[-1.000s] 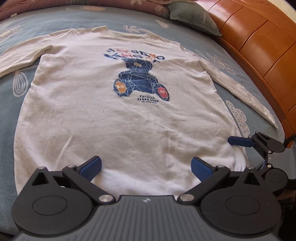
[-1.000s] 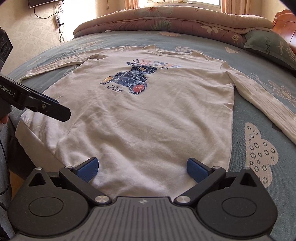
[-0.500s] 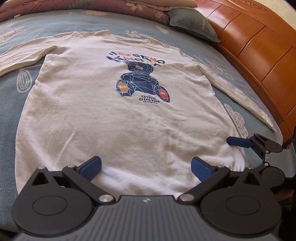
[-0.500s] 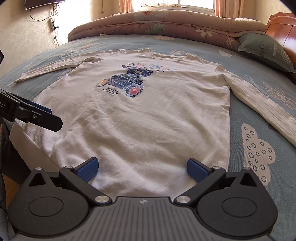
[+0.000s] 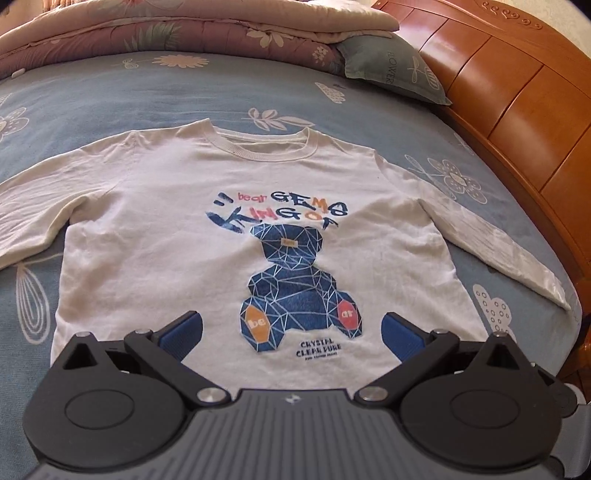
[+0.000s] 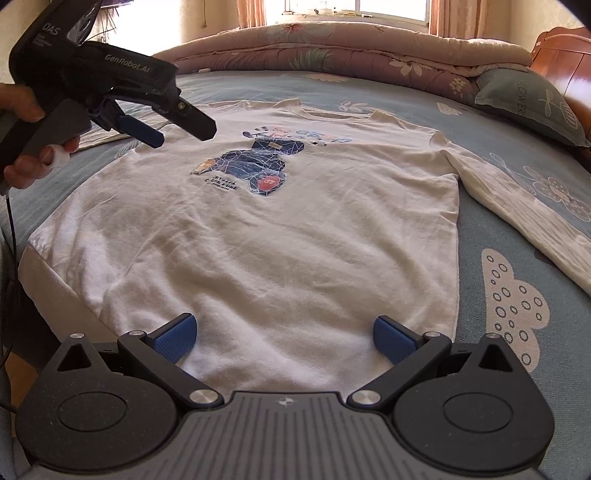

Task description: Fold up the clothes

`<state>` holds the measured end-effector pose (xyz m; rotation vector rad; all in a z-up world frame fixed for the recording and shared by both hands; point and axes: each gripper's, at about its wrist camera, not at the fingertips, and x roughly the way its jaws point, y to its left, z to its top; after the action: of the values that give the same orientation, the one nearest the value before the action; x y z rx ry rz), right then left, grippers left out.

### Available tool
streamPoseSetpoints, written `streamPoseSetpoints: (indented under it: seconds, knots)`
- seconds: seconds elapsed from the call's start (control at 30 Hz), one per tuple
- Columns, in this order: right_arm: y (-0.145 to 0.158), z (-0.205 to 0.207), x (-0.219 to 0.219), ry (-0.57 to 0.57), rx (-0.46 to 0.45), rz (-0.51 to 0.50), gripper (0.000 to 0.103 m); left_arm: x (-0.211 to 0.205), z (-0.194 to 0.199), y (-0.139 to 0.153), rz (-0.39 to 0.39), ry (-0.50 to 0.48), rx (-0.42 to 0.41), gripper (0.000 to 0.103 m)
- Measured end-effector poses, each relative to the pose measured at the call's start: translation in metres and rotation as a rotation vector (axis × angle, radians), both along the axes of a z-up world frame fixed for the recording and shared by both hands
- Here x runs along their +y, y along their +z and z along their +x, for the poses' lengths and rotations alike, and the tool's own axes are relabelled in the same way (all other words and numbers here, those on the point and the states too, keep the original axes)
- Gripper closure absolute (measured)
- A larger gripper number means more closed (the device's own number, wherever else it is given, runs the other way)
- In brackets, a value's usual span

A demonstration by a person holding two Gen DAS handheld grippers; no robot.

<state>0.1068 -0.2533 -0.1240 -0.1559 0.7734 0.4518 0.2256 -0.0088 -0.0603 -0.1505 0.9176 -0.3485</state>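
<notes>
The bed fills both views, under a blue sheet printed with flowers and clouds. A rolled quilt lies along its far edge, with a green pillow at that edge's right end, and a wooden headboard runs down the right side.

The shirt, white and long-sleeved, lies flat and face up in the middle of the bed, collar toward the quilt, hem toward the cameras. Both sleeves are spread outward; the right sleeve slants toward the headboard side, and the left sleeve runs off toward the left edge. A blue bear print with lettering sits on the chest.

The left tool hangs above the shirt's lower chest, fingers wide apart and holding nothing. In the right wrist view it appears at upper left, a hand around its grip, over the shirt's left shoulder.

The right tool is low over the shirt's hem, near the right hem corner, its blue pads spread apart with cloth showing between them and nothing gripped.
</notes>
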Motion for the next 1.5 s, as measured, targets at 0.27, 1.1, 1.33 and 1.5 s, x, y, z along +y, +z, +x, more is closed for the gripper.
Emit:
streamPoseSetpoints:
  seconds: [0.27,1.1,1.33,1.5]
  knots:
    - [0.002,0.004,-0.005,-0.023,0.000,0.040,0.000,-0.038,0.057,-0.005,-0.048,-0.058,-0.009,0.001]
    - [0.014,0.015,-0.040,-0.173,-0.076,0.176,0.000,-0.075,0.257,-0.039,-0.247,0.053,0.127,0.001]
    - [0.007,0.022,-0.049,-0.208,-0.011,0.227,0.000,-0.083,0.283,-0.052,-0.296,0.040,0.160,0.001]
    - [0.007,0.021,-0.049,-0.206,-0.007,0.230,0.000,-0.094,0.296,-0.051,-0.230,0.065,0.040,0.001]
